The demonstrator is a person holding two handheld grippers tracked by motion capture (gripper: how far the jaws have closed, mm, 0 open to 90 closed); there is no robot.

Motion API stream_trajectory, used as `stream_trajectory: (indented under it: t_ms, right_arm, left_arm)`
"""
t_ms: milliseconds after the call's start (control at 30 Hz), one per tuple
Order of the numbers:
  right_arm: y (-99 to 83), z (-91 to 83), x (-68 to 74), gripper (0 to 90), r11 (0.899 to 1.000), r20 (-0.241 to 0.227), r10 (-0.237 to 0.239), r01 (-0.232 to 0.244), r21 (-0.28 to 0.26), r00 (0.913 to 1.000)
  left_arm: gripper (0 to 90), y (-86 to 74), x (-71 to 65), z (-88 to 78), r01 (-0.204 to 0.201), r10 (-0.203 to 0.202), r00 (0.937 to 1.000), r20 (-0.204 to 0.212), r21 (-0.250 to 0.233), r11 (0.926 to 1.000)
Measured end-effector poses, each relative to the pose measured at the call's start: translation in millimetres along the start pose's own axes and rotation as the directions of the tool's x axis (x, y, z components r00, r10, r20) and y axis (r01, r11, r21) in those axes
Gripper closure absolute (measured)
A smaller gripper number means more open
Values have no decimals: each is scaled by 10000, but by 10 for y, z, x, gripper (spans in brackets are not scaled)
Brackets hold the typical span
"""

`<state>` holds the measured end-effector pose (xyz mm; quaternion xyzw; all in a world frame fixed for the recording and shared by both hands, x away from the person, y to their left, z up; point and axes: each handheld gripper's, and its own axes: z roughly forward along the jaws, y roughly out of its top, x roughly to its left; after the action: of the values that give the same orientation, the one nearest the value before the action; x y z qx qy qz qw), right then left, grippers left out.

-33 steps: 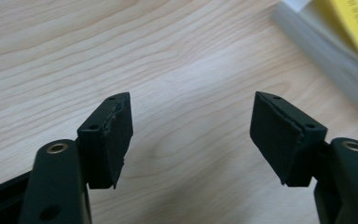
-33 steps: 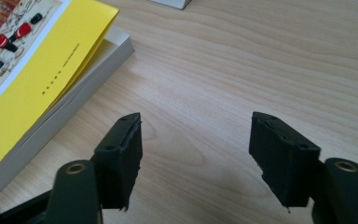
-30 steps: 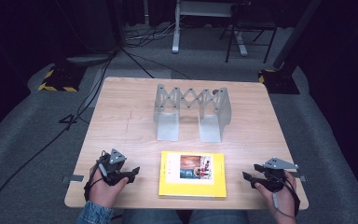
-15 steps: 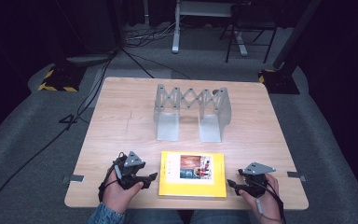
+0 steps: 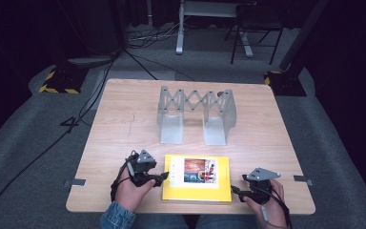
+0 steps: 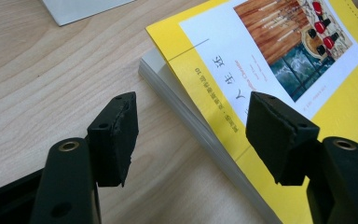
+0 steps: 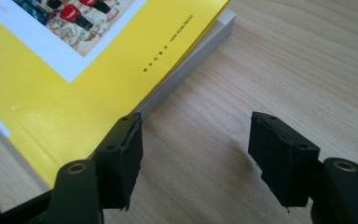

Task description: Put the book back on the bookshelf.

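A yellow paperback book with a white panel and a picture on its cover lies flat near the table's front edge. My left gripper is at its left edge and points right. In the left gripper view the book lies ahead, and the left gripper stands open, with one jaw above the wood and the other above the yellow cover. My right gripper is at the book's right edge and points left. In the right gripper view the right gripper is open, one jaw at the edge of the book and one over bare wood.
A grey metal accordion-style rack stands in the middle of the wooden table, behind the book. Cables and stands lie on the dark floor beyond the far edge. The person's hands come in over the front edge.
Both hands have moved inward toward the book: the left gripper to the right up to its left edge, the right gripper to the left up to its right edge. The book has not moved.
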<state>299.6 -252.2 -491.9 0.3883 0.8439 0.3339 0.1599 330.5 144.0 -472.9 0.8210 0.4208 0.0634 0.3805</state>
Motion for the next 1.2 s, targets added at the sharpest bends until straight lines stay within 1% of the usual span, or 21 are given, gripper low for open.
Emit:
stream_trajectory:
  t_ms: [33,67,100,200,233,333,400,433,467,533,567,767,833,900,967,1000,1167,1200]
  right_arm:
    - [4,-58,6,350,10000,-53,46,-47,-32,10000]
    - [4,-58,6,350,10000,-53,46,-47,-32,10000]
    - [5,-109,22,349,9999,-116,106,-107,-75,9999]
    - [5,-150,59,349,10000,-153,33,-33,-45,9999]
    - [6,-162,78,349,10000,-176,-51,51,-27,9998]
    - [14,-201,145,349,9997,-277,-217,219,71,9994]
    - [17,-221,189,345,9992,-373,-368,373,137,9986]
    - [15,-226,204,341,9991,-370,-380,388,196,9986]
    - [15,-226,204,341,9991,-370,-380,388,196,9986]
    - [-4,-223,228,340,9985,-460,-439,453,303,9980]
    - [-12,-220,231,340,9984,-450,-451,465,322,9980]
    - [-37,-224,266,331,9977,-505,-543,563,387,9972]
    - [-52,-208,297,324,9971,-587,-566,595,477,9967]
    - [-66,-180,315,324,9958,-686,-653,694,589,9955]
    - [-84,-131,345,321,9941,-808,-756,814,711,9939]
    - [-86,-119,354,324,9941,-847,-746,807,718,9936]
    - [-80,-97,371,317,9938,-893,-825,887,670,9926]
    - [-80,-97,371,317,9938,-893,-825,887,670,9926]
  left_arm:
    - [358,11,5,17,50,-50,10000,14,31,10000]
    - [358,22,12,38,48,-49,10000,31,47,10000]
    - [369,43,22,79,56,-56,10000,23,135,9999]
    - [377,56,26,126,49,-50,10000,15,258,9997]
    - [381,59,32,151,63,-66,9999,110,307,9995]
    - [397,63,37,188,155,-164,9997,192,450,9989]
    - [414,68,42,200,135,-149,9995,277,492,9987]
    - [428,76,42,214,135,-157,9990,424,509,9986]
    - [437,76,42,214,135,-157,9990,424,509,9986]
    - [448,83,21,248,146,-179,9981,592,551,9984]
    - [452,88,18,258,82,-119,9978,652,570,9983]
    - [444,102,16,281,196,-240,9974,678,652,9977]
    - [444,105,2,281,215,-255,9979,600,661,9976]
    - [446,109,-23,275,83,-110,9989,446,608,9981]
    - [451,111,-41,266,90,-111,9993,363,583,9983]
    - [453,113,-43,261,43,-63,9994,354,580,9983]
    - [490,119,-42,233,62,-78,9994,339,451,9990]
    - [490,121,-41,225,66,-79,9993,374,339,9994]
